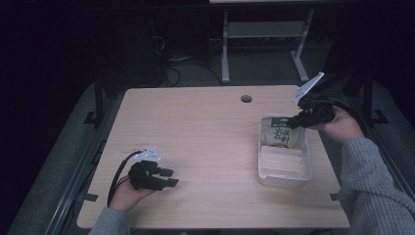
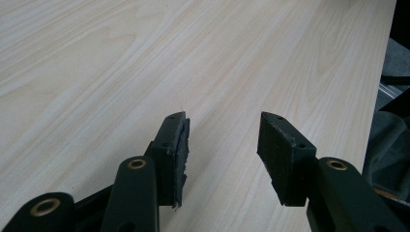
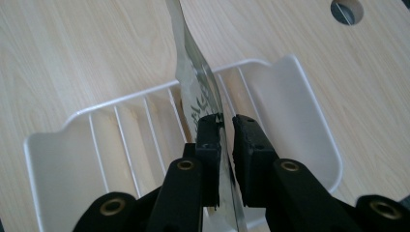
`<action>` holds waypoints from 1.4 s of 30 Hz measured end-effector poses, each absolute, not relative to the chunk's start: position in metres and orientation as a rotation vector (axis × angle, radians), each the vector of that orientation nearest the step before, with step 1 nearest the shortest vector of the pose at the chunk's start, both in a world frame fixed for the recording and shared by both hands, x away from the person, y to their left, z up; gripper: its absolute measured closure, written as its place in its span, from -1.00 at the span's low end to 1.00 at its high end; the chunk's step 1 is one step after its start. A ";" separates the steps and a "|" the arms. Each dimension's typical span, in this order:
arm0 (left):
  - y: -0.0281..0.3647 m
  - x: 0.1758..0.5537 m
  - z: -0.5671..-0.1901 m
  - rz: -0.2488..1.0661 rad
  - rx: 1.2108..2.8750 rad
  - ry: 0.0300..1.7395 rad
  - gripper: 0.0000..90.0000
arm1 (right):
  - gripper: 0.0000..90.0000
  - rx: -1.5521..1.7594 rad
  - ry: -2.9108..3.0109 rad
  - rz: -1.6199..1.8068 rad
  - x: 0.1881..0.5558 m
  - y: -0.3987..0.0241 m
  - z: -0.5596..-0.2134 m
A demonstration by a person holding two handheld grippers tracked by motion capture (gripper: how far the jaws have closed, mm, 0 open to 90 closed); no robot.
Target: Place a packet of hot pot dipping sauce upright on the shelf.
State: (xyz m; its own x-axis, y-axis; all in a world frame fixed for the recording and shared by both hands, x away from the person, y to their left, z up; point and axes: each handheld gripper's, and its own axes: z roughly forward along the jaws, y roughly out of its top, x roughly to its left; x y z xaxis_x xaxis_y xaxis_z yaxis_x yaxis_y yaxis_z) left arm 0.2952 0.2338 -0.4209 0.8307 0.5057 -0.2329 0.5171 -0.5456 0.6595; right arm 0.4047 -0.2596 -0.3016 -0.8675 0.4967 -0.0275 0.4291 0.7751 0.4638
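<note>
1. The work in hand is putting a snack packet (image 1: 280, 134) into the clear plastic bin (image 1: 303, 174) that is sitting at the right side of the wooden table (image 1: 195, 127), and it looks to me like the release step.
2. The right gripper (image 1: 293, 122) is reaching over the bin's far end, with the packet standing on edge there, its lower part inside the bin and leaning toward the far wall.
3. In the right gripper view the packet's thin silvery edge (image 3: 193, 92) is running up between the two black jaws. One pad is lying against it while the other is standing just off it, so the jaws are parted a little and no longer clamping; the packet is resting in the bin (image 3: 309, 96) more than hanging from the grip.
4. The left gripper (image 1: 169, 177) is resting well away from the bin, near the table's front left, with its jaws (image 2: 222, 145) standing half apart over bare wood and nothing between them.
5. The next move, as I judge it, calls for widening the right jaws fully and lifting straight off, so the pad does not drag the packet back out or tip it over the wall.
6. The packet's front is green and cream with large dark characters, seemingly Chinese; they are too small and dim for me to read.
</note>
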 end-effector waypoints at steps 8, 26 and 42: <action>0.235 0.295 -0.421 -0.021 2.242 0.745 0.19 | 0.66 0.718 2.835 0.677 0.406 -0.246 -0.305; 0.235 0.295 -0.421 -0.026 2.238 0.744 0.19 | 0.72 0.640 2.871 0.718 0.405 -0.214 -0.308; 0.235 0.295 -0.420 -0.027 2.230 0.744 0.18 | 0.98 0.592 2.945 0.781 0.398 -0.216 -0.308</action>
State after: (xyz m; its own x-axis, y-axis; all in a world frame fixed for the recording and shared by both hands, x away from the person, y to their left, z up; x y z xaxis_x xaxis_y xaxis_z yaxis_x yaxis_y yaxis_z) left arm 0.2953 0.2350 -0.4202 0.8291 0.5032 -0.2435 0.5196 -0.5330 0.6677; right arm 0.3978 -0.2165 -0.3077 -0.9264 0.3716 0.0602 0.3526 0.8004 0.4848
